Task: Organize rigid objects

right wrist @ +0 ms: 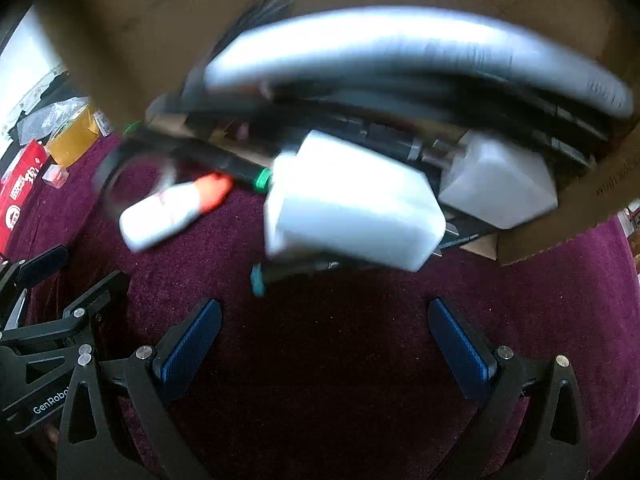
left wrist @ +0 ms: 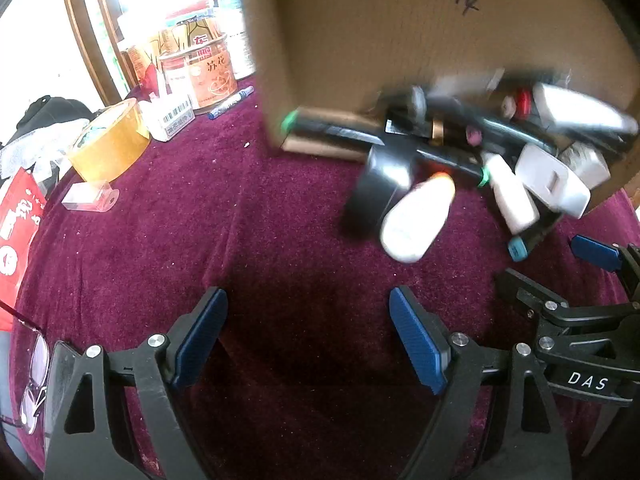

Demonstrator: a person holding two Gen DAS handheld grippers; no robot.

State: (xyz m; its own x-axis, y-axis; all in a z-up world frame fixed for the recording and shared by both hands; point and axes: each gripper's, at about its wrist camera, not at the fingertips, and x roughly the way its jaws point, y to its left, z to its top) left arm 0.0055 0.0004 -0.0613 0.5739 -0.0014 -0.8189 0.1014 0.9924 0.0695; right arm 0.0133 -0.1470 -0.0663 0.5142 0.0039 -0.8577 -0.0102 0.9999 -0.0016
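Note:
A cardboard box (left wrist: pixel 400 40) lies tipped on the maroon cloth (left wrist: pixel 240 240), and blurred items spill from its mouth. Among them are a white bottle with an orange cap (left wrist: pixel 416 216), a black tape roll (left wrist: pixel 380 188), a white adapter (left wrist: pixel 552 184) and dark markers (left wrist: pixel 320 128). My left gripper (left wrist: pixel 308 300) is open above bare cloth, short of the pile. My right gripper (right wrist: pixel 325 308) is also open and holds nothing, just below the white adapter (right wrist: pixel 352 208) and a teal-capped marker (right wrist: pixel 258 280). The bottle (right wrist: pixel 168 212) lies to its left. Each gripper shows at the edge of the other's view.
At the back left stand a brown packing tape roll (left wrist: pixel 108 144), an orange tin (left wrist: pixel 204 68), a small white carton (left wrist: pixel 172 116) and a blue marker (left wrist: pixel 232 104). A clear plastic case (left wrist: pixel 90 196), a red packet (left wrist: pixel 16 232) and glasses (left wrist: pixel 36 380) lie along the left edge.

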